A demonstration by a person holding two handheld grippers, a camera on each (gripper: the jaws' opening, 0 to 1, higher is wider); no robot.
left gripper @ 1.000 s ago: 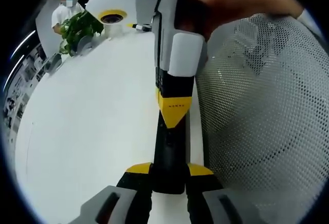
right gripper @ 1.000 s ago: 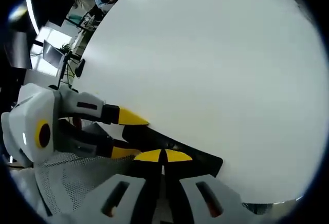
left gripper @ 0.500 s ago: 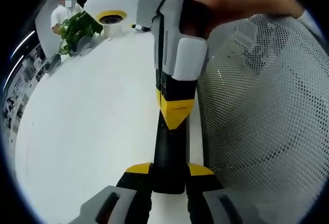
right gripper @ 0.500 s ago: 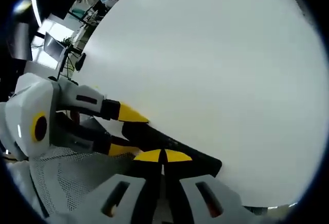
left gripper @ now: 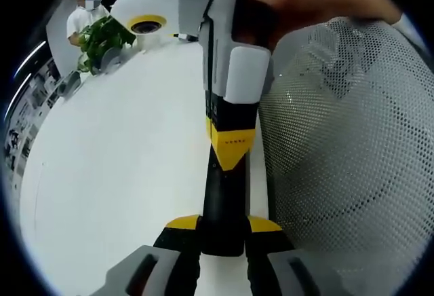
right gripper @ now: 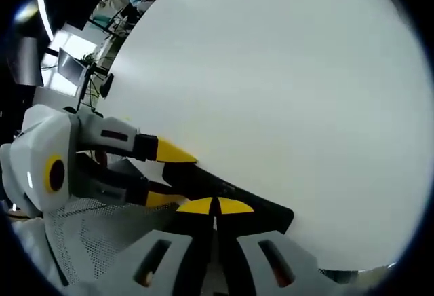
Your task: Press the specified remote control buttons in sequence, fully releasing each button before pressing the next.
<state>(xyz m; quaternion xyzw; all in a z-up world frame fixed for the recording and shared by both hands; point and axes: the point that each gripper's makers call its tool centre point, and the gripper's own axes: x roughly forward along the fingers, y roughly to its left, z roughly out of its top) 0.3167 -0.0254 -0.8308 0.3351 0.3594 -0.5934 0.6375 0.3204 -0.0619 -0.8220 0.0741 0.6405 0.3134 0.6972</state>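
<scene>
clearly the left gripper (left gripper: 222,231) is clamped on the near end of the black remote control (left gripper: 222,204), whose long axis runs straight away from it over the white table (left gripper: 115,167). the right gripper (right gripper: 215,206), jaws together, meets the remote from the far end, tips pressing on its face.

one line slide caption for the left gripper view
Left gripper clamps a black remote above a white table while the right gripper's yellow tip presses down on it, beside white mesh fabric.
</scene>
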